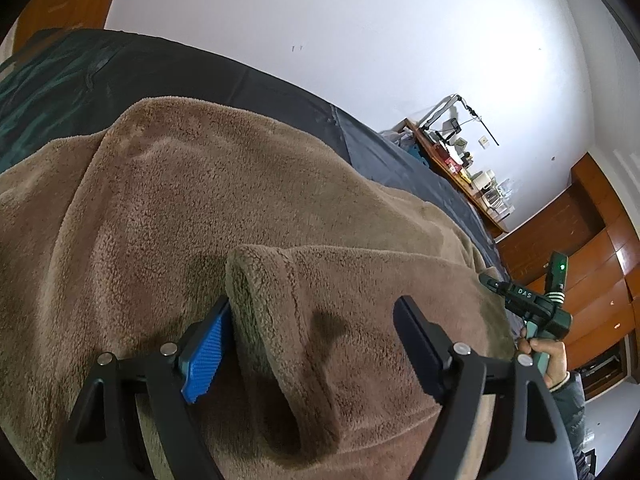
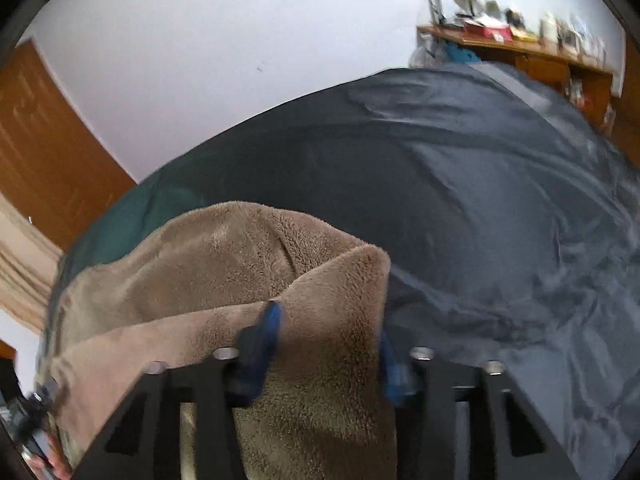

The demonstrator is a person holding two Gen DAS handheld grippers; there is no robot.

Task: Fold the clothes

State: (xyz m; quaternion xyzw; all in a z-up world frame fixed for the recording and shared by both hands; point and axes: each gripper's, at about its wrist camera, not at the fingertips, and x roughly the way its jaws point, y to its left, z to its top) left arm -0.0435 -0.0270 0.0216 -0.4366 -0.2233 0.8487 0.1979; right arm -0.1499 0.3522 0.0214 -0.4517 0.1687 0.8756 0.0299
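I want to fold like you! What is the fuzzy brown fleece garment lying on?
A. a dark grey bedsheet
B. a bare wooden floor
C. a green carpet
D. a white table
A: the fuzzy brown fleece garment lies on the dark grey bedsheet, which spreads out behind and beside it in both wrist views.

The dark bed (image 2: 500, 208) lies bare and open right of the brown fleece (image 2: 224, 272). A cluttered shelf (image 2: 516, 46), somewhat blurred, seemingly blocks passage beyond the bed's far end.
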